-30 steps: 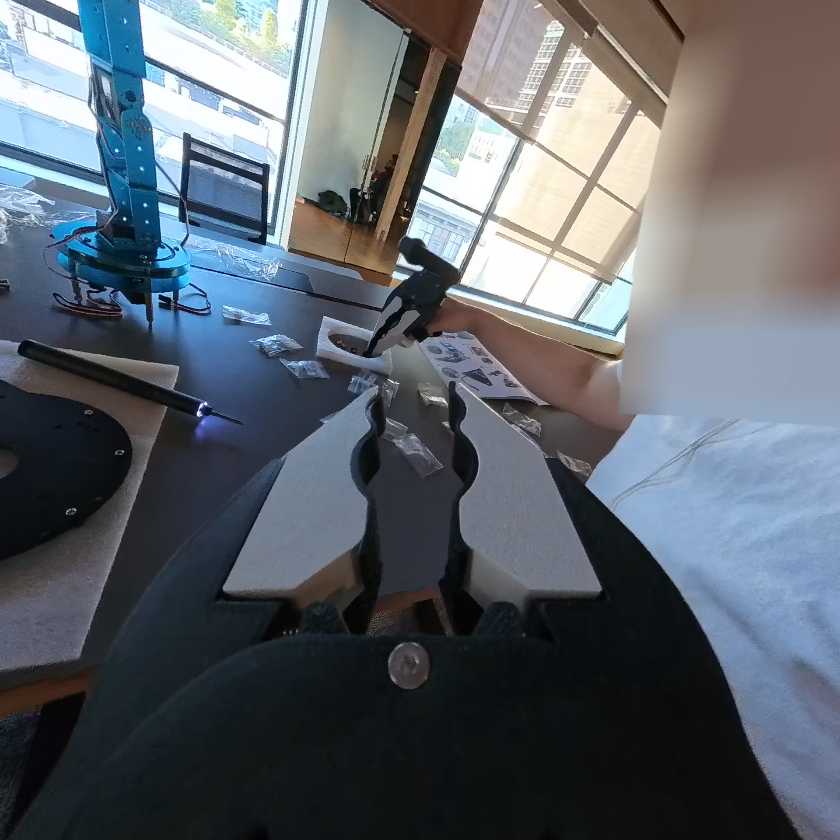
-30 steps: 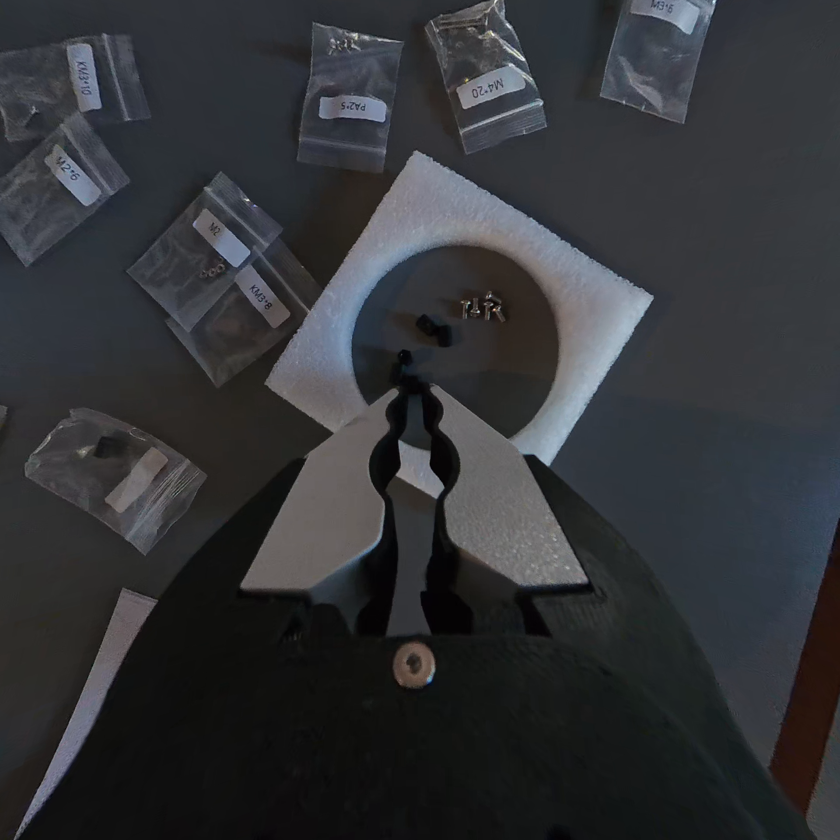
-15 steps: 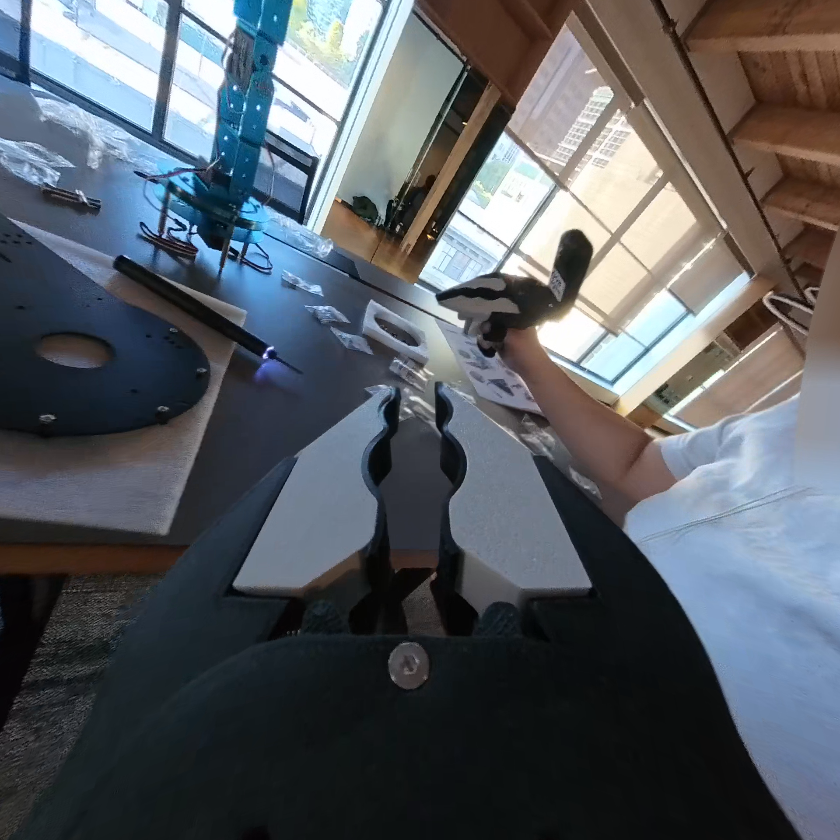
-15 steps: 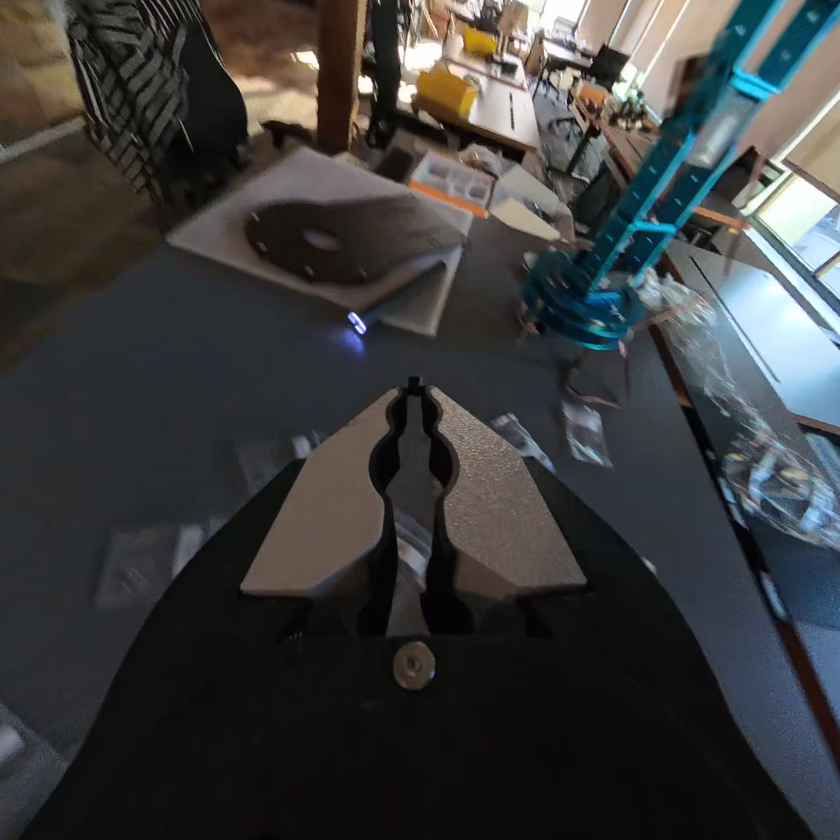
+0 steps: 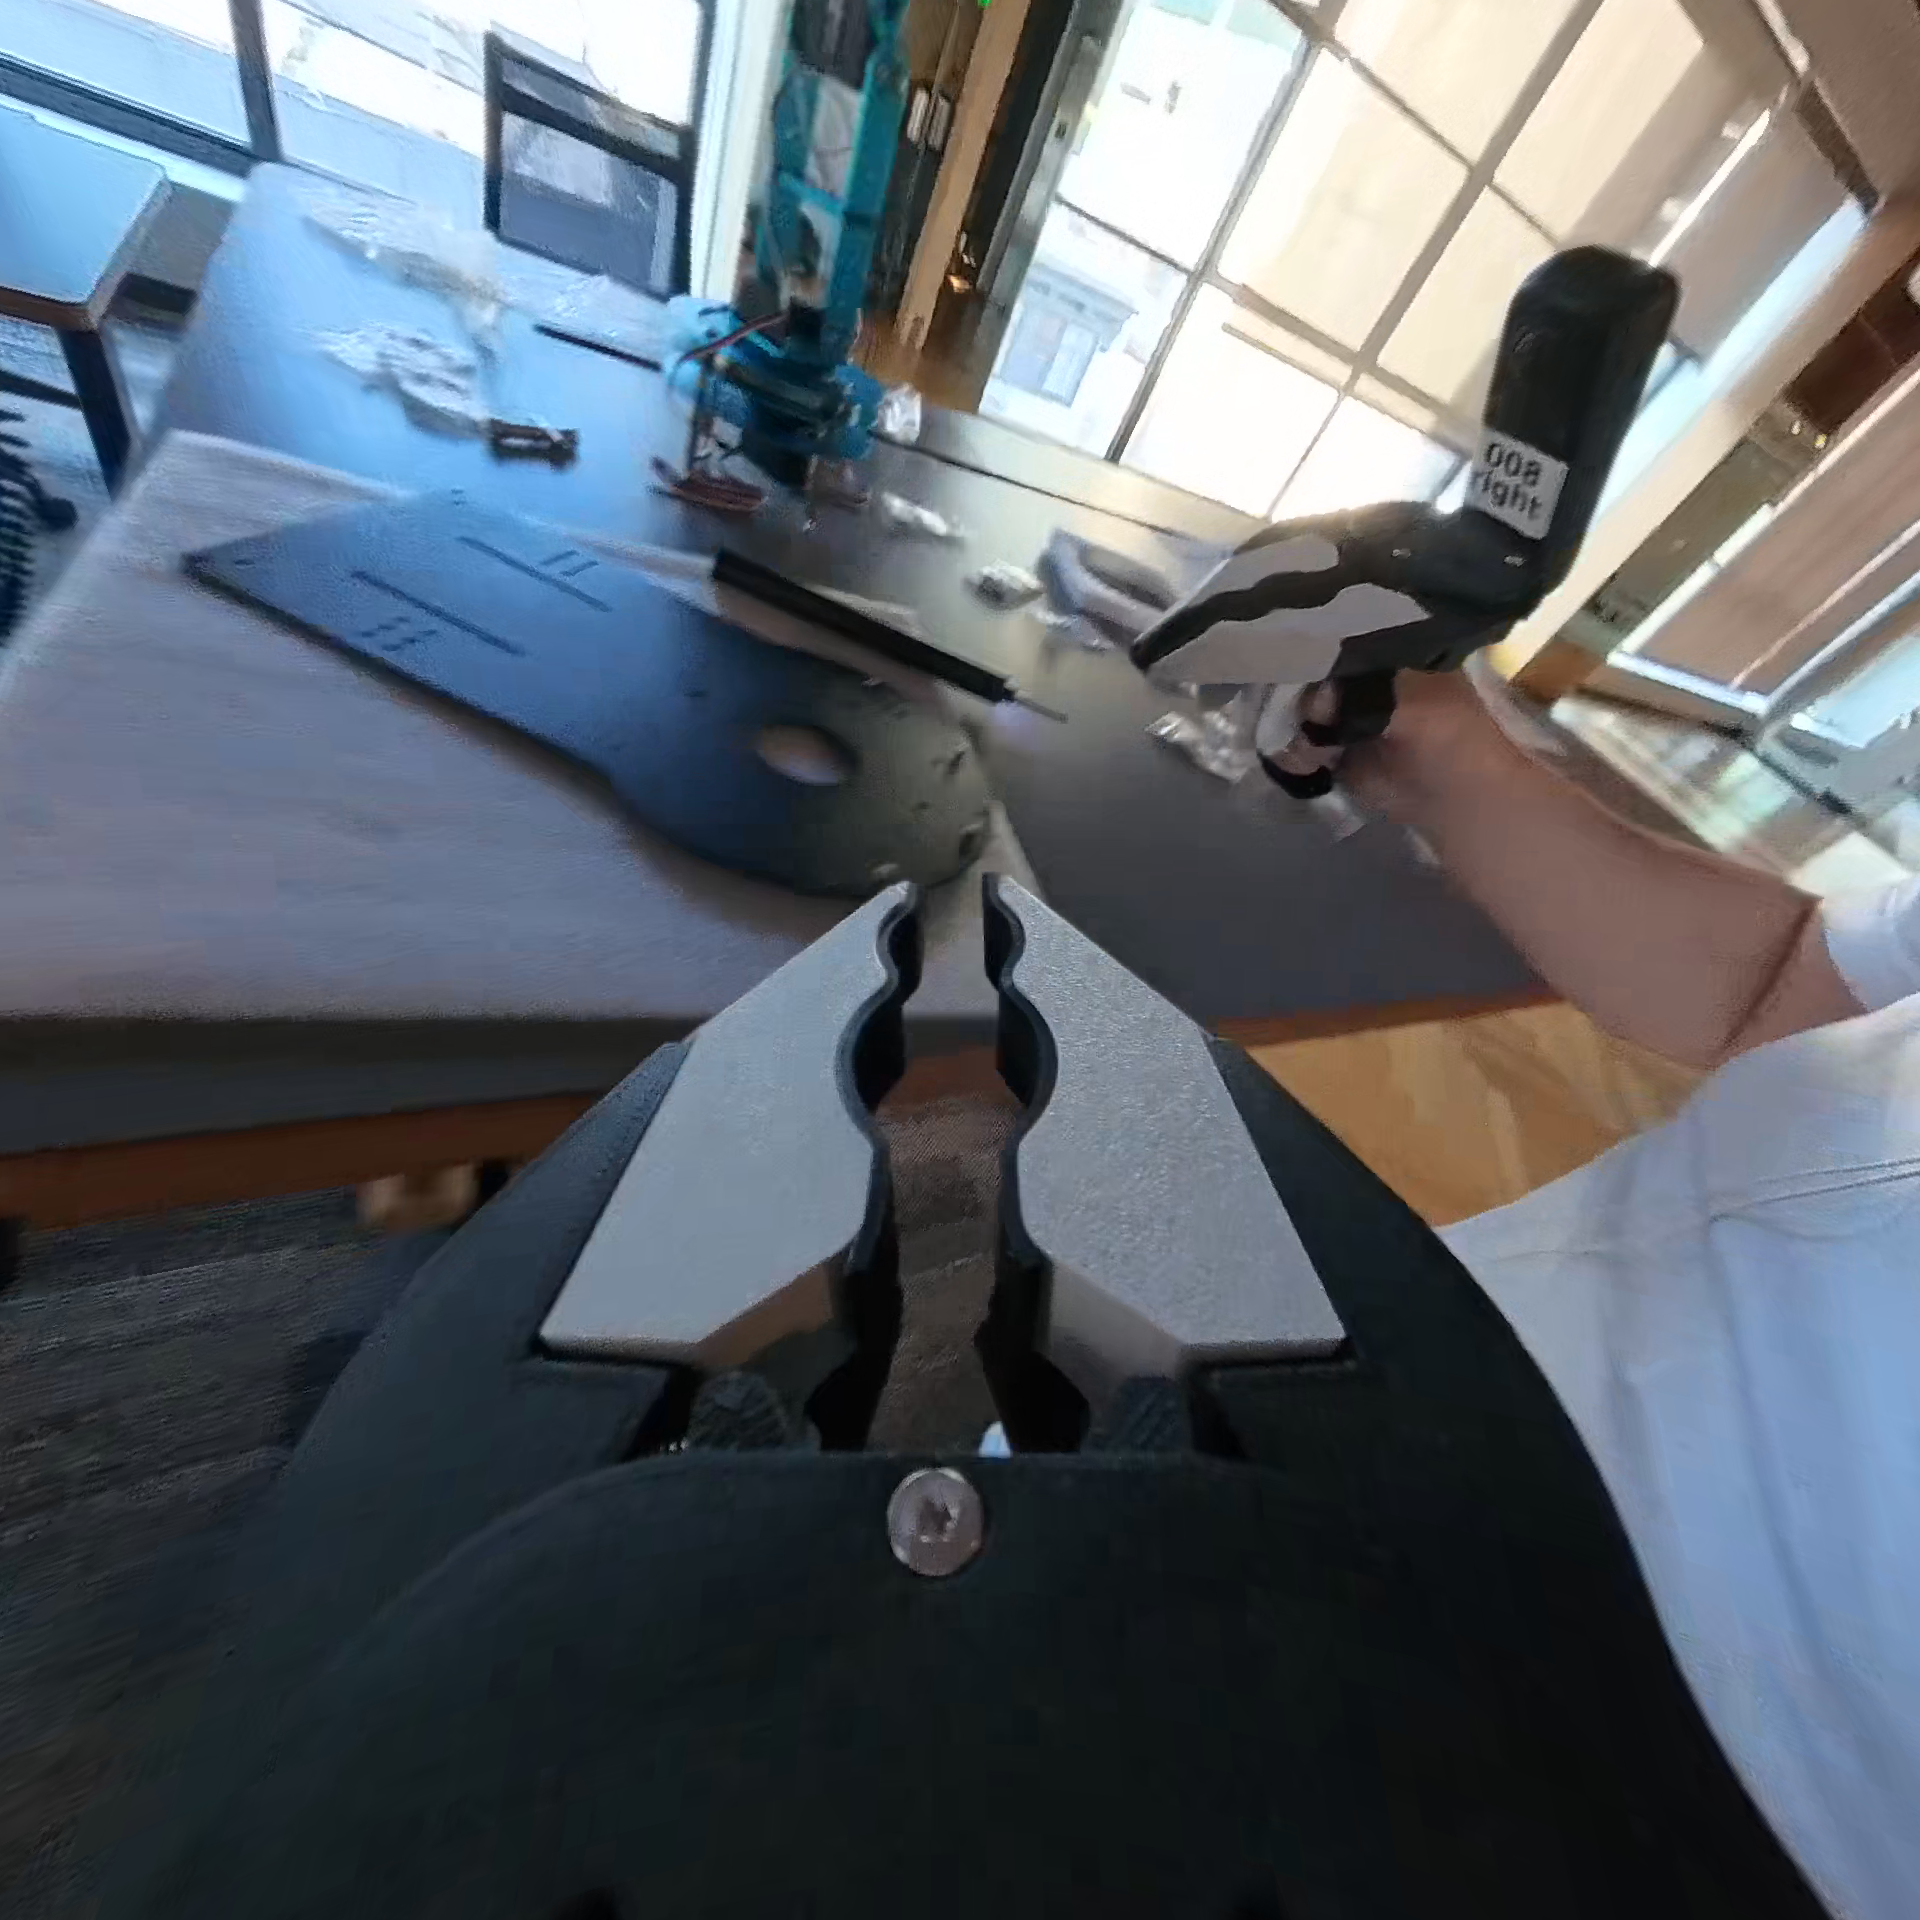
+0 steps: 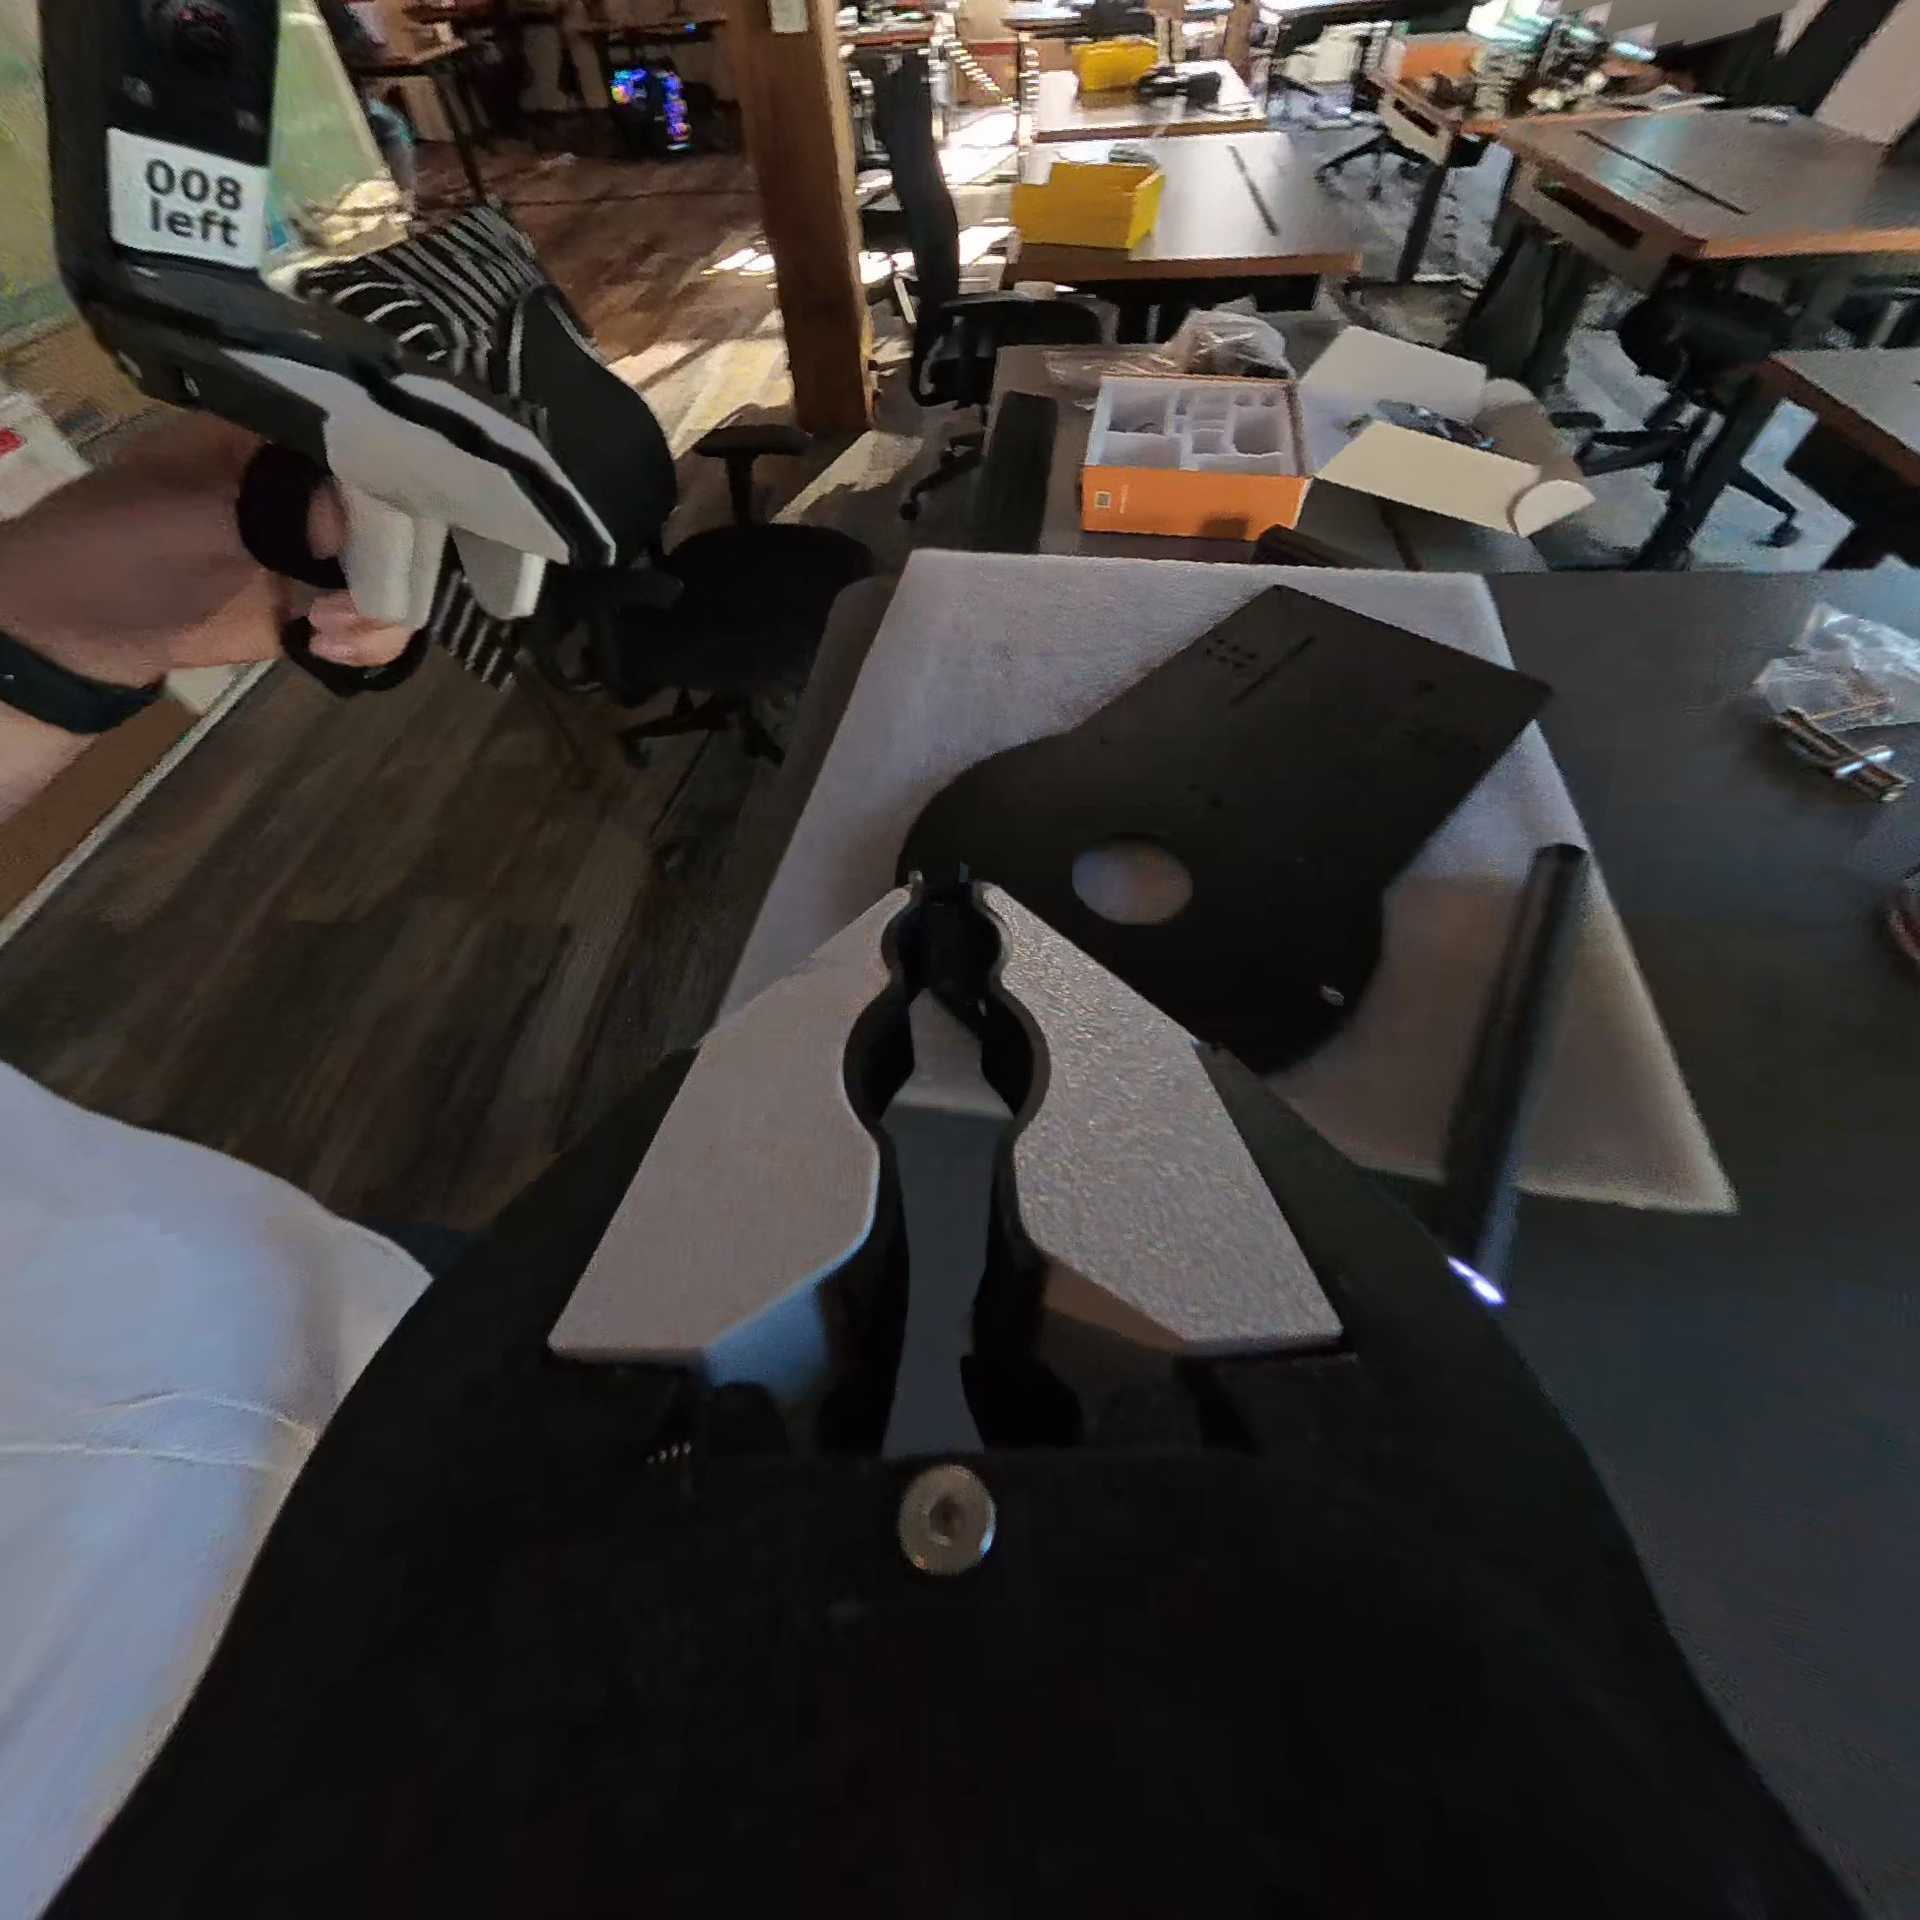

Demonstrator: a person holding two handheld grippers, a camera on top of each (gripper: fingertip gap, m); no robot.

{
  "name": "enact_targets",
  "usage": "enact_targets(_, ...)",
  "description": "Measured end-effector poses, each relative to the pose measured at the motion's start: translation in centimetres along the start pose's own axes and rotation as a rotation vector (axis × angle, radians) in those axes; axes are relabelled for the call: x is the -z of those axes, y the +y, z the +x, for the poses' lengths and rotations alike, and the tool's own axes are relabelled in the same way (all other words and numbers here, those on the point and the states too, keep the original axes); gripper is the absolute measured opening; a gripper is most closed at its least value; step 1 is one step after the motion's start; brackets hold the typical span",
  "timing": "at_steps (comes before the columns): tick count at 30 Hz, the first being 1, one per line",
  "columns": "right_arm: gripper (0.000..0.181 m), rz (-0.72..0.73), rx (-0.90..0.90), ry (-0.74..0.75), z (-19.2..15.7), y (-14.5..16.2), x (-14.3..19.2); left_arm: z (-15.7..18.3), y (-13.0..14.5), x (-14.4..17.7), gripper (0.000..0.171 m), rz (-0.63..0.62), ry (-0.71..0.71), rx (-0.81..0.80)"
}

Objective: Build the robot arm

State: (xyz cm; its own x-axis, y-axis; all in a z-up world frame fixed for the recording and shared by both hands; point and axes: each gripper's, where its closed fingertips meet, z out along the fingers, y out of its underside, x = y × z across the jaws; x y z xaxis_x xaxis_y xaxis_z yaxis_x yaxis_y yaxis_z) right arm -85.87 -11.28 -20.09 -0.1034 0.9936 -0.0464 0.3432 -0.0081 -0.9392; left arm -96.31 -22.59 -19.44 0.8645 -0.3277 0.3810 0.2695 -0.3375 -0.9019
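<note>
My right gripper is shut on a small black screw and holds it at the rounded near edge of a black metal plate. The plate lies on a grey foam sheet on the dark table. A black pen-shaped screwdriver with a lit tip lies to the plate's right. My left gripper is empty, its jaws a narrow gap apart, and hovers off the table's front edge near the plate. The right gripper also shows in the left wrist view, over the table.
A blue robot arm stands at the back of the table. Small clear bags of screws lie at the right. An orange parts box sits behind the foam. An office chair stands left of the table. The tips of one gripper are about 15 cm away from the tips of the other. The black pen-shaped screwdriver sits 15 cm or so from the ends of my right fingers.
My right gripper lifted the black screw out of the white foam ring and swung over to the black plate. My left gripper narrowed its jaws and turned toward the plate.
</note>
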Motion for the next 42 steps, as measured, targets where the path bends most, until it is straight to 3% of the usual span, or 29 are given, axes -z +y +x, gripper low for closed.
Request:
enact_targets(4,0.004,-0.034,-0.125,0.179,-0.7,1.1,-5.3,-6.3,0.4,4.0,0.007,-0.123,0.067,-0.014)
enact_targets(8,0.004,-0.067,-0.227,0.295,-2.1,2.4,-8.0,-10.8,-0.7,5.4,0.006,-0.22,0.143,-0.058)
enact_targets(14,0.004,-0.154,-0.213,0.469,-2.7,3.5,-10.6,-13.8,-4.3,1.9,0.004,-0.189,0.287,-0.07)
enact_targets(20,0.004,-0.149,-0.198,0.495,-2.2,3.0,-15.2,-13.9,-7.1,-2.2,0.001,-0.2,0.381,-0.092)
enact_targets(24,0.004,-0.298,-0.268,0.545,-1.3,4.4,-16.1,-14.3,-7.5,-3.4,0.001,-0.283,0.428,-0.148)
enact_targets(31,0.004,-0.342,-0.307,0.696,-0.7,4.1,-16.8,-14.6,-7.3,-4.3,0.002,-0.352,0.655,-0.184)
enact_targets(37,0.013,-0.398,-0.362,0.875,-0.6,4.3,-16.3,-17.8,-5.5,-2.1,0.0,-0.528,0.935,-0.304)
enact_targets(40,0.018,-0.443,-0.397,0.873,-0.7,3.0,-16.7,-19.7,-6.1,0.1,0.0,-0.589,1.024,-0.331)
enact_targets(42,0.016,-0.59,-0.346,0.868,-0.7,3.2,-16.6,-21.6,-6.6,1.5,0.003,-0.609,1.02,-0.369)
